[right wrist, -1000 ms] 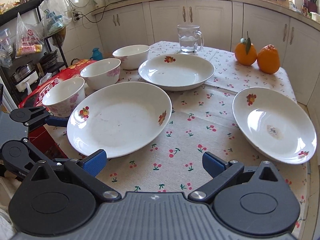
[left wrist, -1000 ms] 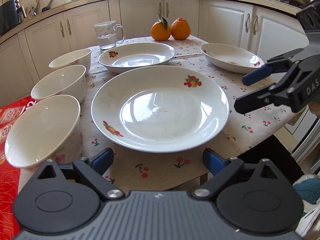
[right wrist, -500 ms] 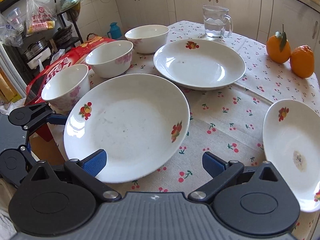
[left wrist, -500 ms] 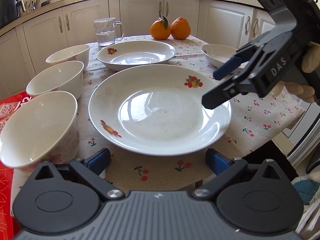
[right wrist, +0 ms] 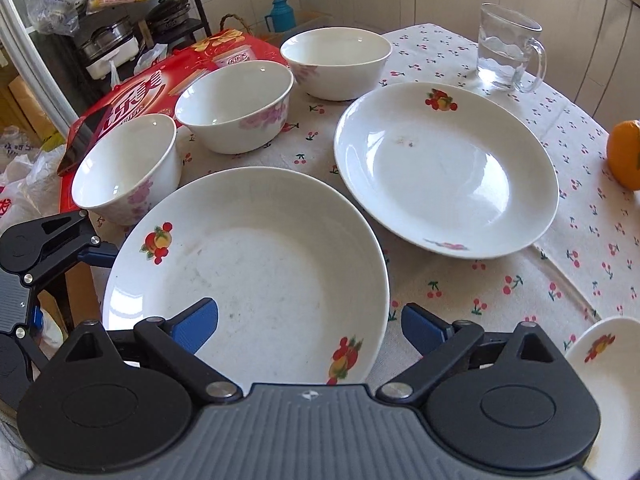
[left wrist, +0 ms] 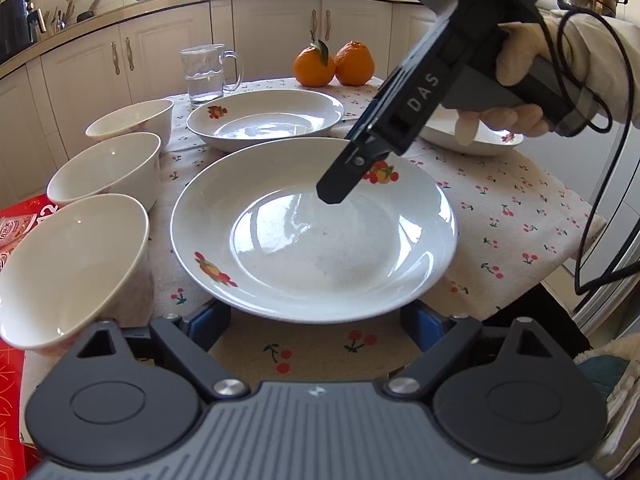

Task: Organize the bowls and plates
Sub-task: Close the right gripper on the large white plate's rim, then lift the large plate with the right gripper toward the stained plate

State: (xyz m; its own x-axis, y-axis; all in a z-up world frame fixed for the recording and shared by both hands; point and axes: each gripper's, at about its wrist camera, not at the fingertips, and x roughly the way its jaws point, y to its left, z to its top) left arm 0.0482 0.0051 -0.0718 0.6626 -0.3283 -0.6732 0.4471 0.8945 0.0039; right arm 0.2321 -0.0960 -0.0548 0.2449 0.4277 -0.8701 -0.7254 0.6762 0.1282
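Note:
The large white fruit-print plate lies at the table's near edge. My left gripper sits low at its near rim, which overlaps both blue pads. Its jaws are closing, touching nothing. My right gripper, held by a gloved hand, hangs tilted over this plate. One pad is above the plate's inside and the other outside the rim. Its jaws are closing with the rim between them, pads apart from it. A second plate lies behind and a third to the right. Three white bowls line the left side.
A glass mug of water and two oranges stand at the back of the cherry-print cloth. A red box sits by the bowls off the table's left edge. White kitchen cabinets surround the table.
My right gripper has swung in from the table's right side over the large plate and tipped downward. Both grippers' jaws have narrowed a little. The left gripper has stayed put.

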